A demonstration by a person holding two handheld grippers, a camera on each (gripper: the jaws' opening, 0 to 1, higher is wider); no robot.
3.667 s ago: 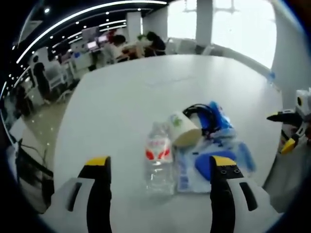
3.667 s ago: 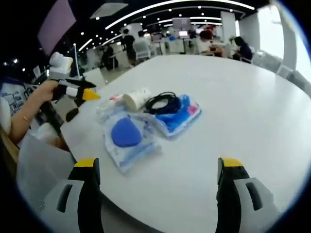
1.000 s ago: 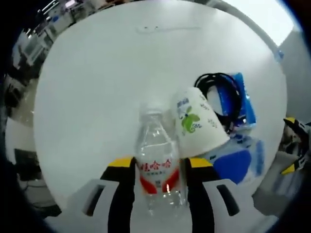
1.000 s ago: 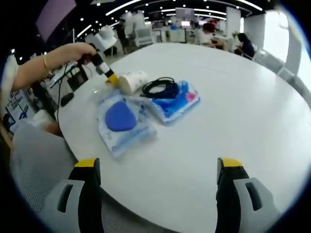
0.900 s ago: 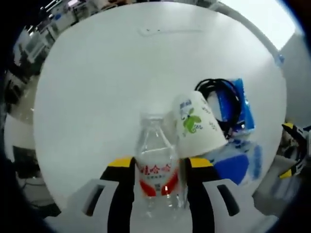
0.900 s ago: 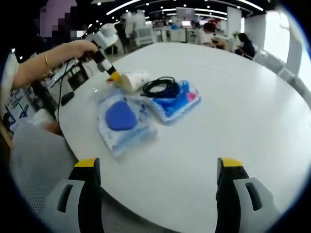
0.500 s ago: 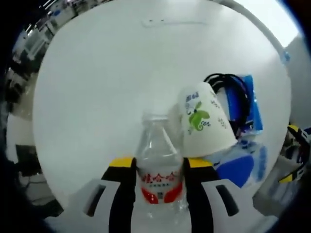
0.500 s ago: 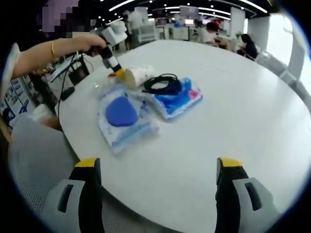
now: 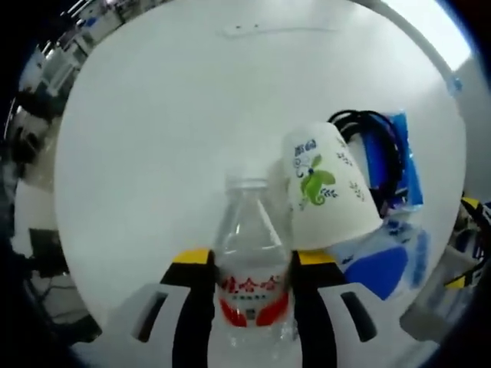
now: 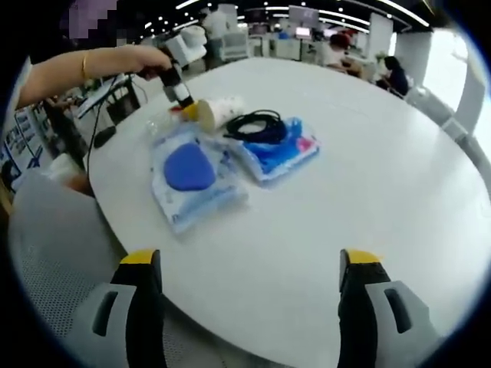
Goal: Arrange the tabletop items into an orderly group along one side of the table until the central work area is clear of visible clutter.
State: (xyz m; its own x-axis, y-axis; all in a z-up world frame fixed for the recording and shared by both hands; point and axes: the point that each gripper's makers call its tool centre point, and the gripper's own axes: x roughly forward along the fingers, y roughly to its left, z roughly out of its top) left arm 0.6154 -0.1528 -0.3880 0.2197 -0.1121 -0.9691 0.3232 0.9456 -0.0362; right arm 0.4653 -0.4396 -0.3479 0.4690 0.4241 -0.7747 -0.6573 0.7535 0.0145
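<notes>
Since 3.7 s ago left gripper [image 9: 249, 287] has closed in; its fingers [image 9: 193, 307] now clench the water bottle [image 9: 249, 276] on the white counter [image 9: 169, 130], beside the paper cup [image 9: 326, 199]. Right gripper [image 10: 245, 307] hangs released over the counter's near edge, well apart from the blue packets [image 10: 192, 180] and black cable [image 10: 253, 126].

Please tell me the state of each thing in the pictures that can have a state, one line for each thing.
Water bottle: clear, red label, gripped at the label between the left jaws.
Paper cup: on its side, against the bottle.
Black cable: coiled, lying on a blue packet.
Packet with blue pad: flat on the table.
Left gripper: shut on the bottle.
Right gripper: open, empty.
</notes>
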